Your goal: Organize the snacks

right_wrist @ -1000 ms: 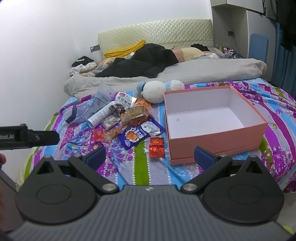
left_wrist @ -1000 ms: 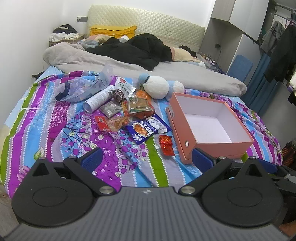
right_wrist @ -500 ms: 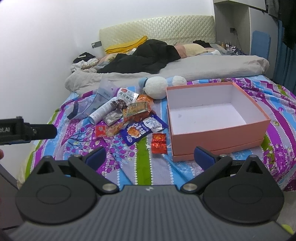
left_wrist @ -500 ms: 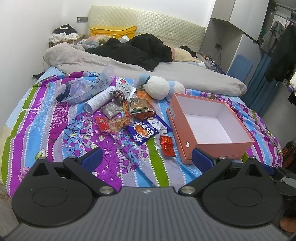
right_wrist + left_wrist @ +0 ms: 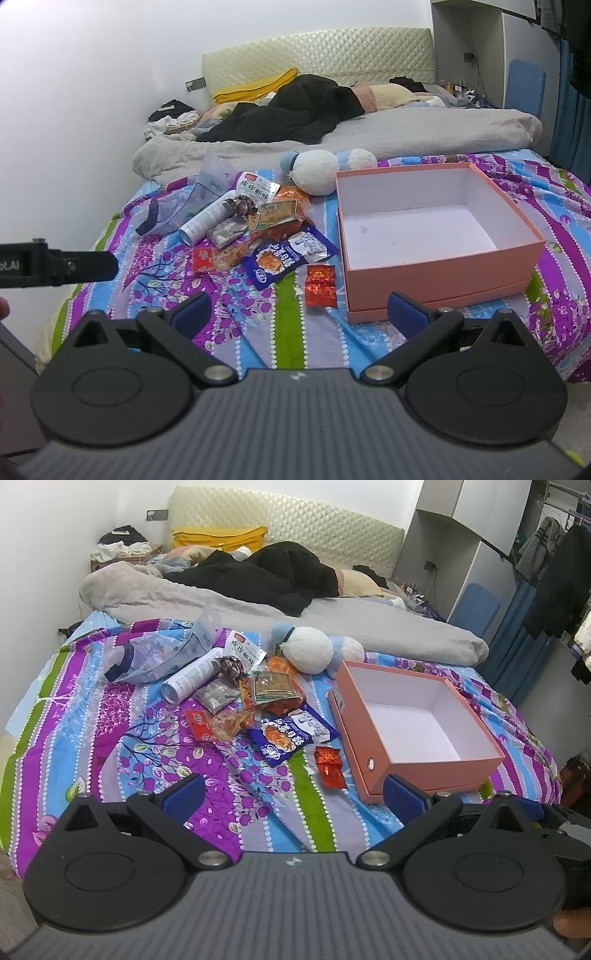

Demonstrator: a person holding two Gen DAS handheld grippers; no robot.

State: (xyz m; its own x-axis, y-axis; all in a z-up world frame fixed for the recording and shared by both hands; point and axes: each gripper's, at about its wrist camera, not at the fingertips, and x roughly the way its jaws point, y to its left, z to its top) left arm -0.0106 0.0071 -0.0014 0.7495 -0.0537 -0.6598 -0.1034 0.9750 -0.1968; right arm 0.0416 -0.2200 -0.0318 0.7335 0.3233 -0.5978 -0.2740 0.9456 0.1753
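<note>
A pile of snack packets lies on the striped bedspread: a blue packet [image 5: 286,738] [image 5: 284,260], a small red packet [image 5: 330,766] [image 5: 320,285], a white tube [image 5: 194,679] [image 5: 210,218], a clear bag [image 5: 155,657] and several others. An empty salmon box [image 5: 424,764] [image 5: 439,273] stands open to their right. My left gripper [image 5: 293,797] is open and empty, held above the bed's near edge. My right gripper [image 5: 297,312] is open and empty, also short of the snacks.
A white and blue plush toy [image 5: 308,653] [image 5: 317,175] lies behind the snacks. A grey duvet [image 5: 388,635] and black clothes [image 5: 273,576] cover the far half of the bed. The left gripper's body [image 5: 55,264] juts in at the right wrist view's left edge.
Both grippers have drifted slightly; the views shift a little with the scene lower and closer. Nothing on the bed has moved.
</note>
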